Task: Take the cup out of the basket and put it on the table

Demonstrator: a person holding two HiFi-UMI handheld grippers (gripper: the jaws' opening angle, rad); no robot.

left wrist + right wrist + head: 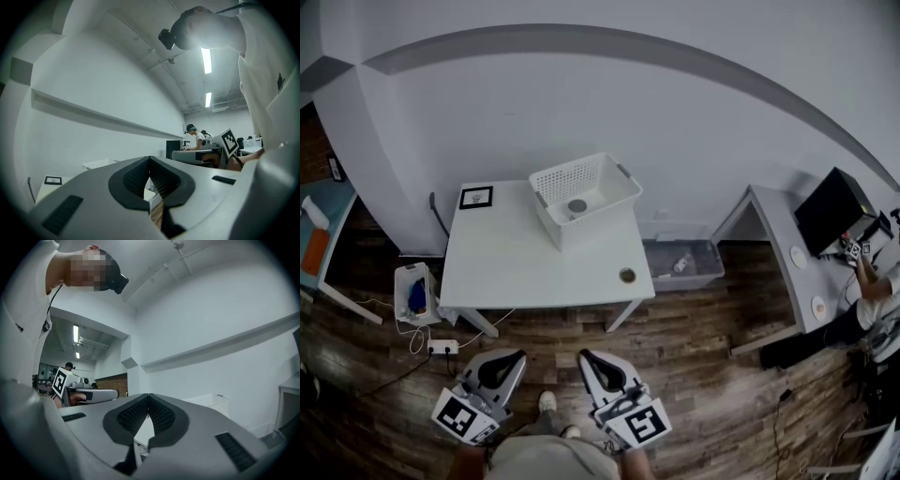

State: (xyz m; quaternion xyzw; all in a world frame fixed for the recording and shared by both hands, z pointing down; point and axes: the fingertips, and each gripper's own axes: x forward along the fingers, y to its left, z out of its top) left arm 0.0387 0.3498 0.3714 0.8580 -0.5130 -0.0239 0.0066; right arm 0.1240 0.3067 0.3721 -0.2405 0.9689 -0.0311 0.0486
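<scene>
Closest, the grey left gripper [518, 356] and grey right gripper [584, 356] hang over the dark wood floor [703, 366], each with jaws pressed together, empty. Beyond, the small grey round cup [577, 205] sits inside the white perforated plastic basket [609, 183] at the back right of the white rectangular table [516, 272].

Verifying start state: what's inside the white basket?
A single cup sits on the basket floor. The near wall hides a strip of that floor, unseen here.

White wall [581, 94], dark wood-plank floor [694, 356], grey corner desk [778, 239], ceiling strip lights [206, 60].
</scene>
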